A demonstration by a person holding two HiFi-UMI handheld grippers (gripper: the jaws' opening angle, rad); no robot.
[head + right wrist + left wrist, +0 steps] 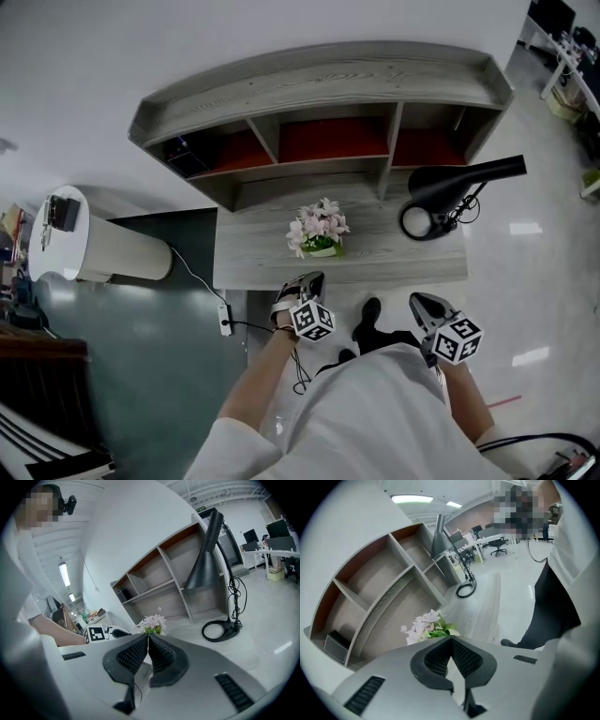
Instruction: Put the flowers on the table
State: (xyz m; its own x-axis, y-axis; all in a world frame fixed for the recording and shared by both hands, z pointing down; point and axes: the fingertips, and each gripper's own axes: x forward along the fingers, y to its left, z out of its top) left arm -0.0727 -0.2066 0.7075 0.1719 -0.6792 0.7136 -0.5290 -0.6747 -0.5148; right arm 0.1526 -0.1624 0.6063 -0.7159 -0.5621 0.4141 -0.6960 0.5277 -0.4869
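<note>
A small bunch of pale pink flowers (319,230) with green leaves stands upright in the middle of the grey wooden table (253,258). The same flowers (425,626) show just beyond the left jaws, and the flowers (151,622) also show past the right jaws. My left gripper (313,278) hovers at the table's front edge, just short of the flowers, shut with nothing between its jaws. My right gripper (417,301) hangs off the front edge to the right, also shut and empty. Neither gripper touches the flowers.
A grey shelf unit (328,94) with red-backed compartments stands at the back of the table. A black desk lamp (450,192) with a round base sits at the table's right. A white cylinder (112,248) and a power strip (225,319) lie on the floor at left.
</note>
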